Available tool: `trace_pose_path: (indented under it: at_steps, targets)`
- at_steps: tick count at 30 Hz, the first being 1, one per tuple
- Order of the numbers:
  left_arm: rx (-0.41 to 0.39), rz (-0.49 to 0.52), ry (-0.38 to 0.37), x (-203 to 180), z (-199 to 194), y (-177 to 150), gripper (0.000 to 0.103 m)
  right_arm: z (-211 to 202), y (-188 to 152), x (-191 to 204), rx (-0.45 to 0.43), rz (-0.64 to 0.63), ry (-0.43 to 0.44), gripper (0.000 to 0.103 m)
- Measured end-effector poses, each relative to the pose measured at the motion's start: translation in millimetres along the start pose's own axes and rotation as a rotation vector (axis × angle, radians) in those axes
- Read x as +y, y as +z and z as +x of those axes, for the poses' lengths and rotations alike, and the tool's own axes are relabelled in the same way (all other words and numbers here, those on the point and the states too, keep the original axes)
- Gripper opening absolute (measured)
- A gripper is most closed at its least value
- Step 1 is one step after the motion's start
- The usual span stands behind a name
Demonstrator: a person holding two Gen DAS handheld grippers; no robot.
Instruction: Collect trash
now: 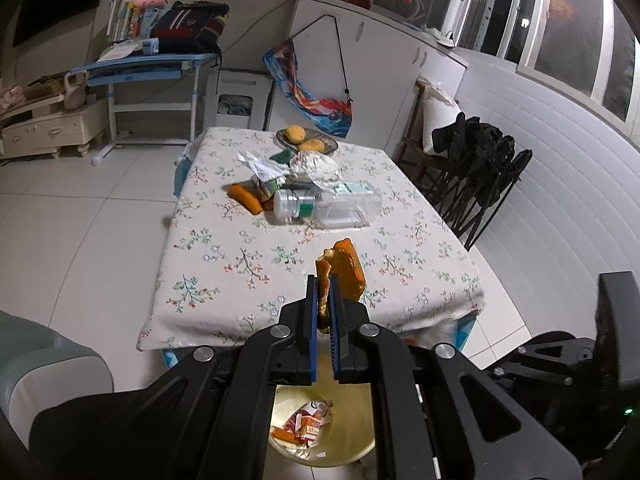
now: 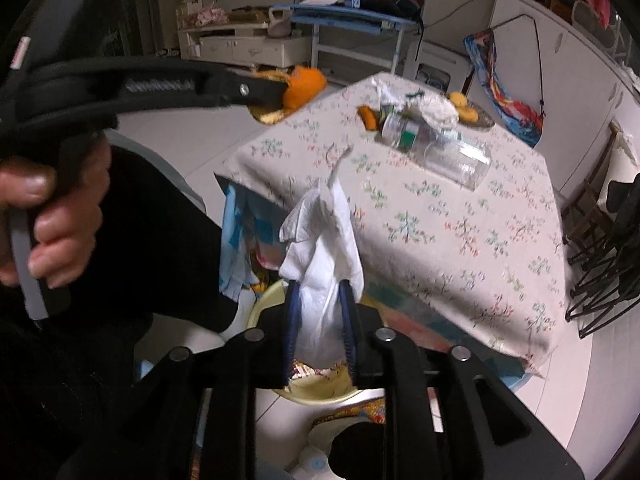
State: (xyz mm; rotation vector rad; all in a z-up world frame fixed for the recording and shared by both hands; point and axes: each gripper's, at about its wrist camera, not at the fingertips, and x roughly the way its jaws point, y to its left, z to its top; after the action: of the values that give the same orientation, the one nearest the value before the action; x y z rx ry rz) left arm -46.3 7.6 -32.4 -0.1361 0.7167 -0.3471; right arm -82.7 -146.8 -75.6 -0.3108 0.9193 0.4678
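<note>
The white tissue (image 2: 324, 264) stands up between the fingers of the right tool (image 2: 320, 292), and the yellow bin (image 1: 320, 452) lies directly below this tool, on the floor in front of the bench. The fingers stand a little apart around the tissue; it is hard to say if they press it firmly or are already letting go. So the coming move is probably a plain drop, straight down.

The left tool (image 1: 324, 292) is closed tightly on an orange peel (image 1: 344, 268), whose long side points up and away from it; the same bin shows under this tool, with wrappers inside.

Beyond both tools, on the bench (image 1: 224, 256) with its flowered cloth, a clear bottle (image 1: 324, 204), crumpled paper and more peel remain. Further away are a blue desk and white cupboards.
</note>
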Motion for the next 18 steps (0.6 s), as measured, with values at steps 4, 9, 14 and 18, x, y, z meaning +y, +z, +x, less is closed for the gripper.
trace_pose_path:
  at_steps: [4,9,14,18]
  targets:
    - [0.024,0.008,0.004,-4,7,-9,0.006,16,-8,-3,0.039,0.009,0.004,0.029]
    - [0.070,0.021,0.015,-7,19,-21,0.006,21,-14,-7,0.054,0.023,-0.006,0.042]
    - [0.123,0.034,0.027,-9,32,-36,0.006,4,-7,-16,0.015,0.043,-0.034,0.056]
    - [0.185,0.062,0.037,-13,46,-47,0.006,-16,4,-22,-0.040,0.057,-0.084,0.071]
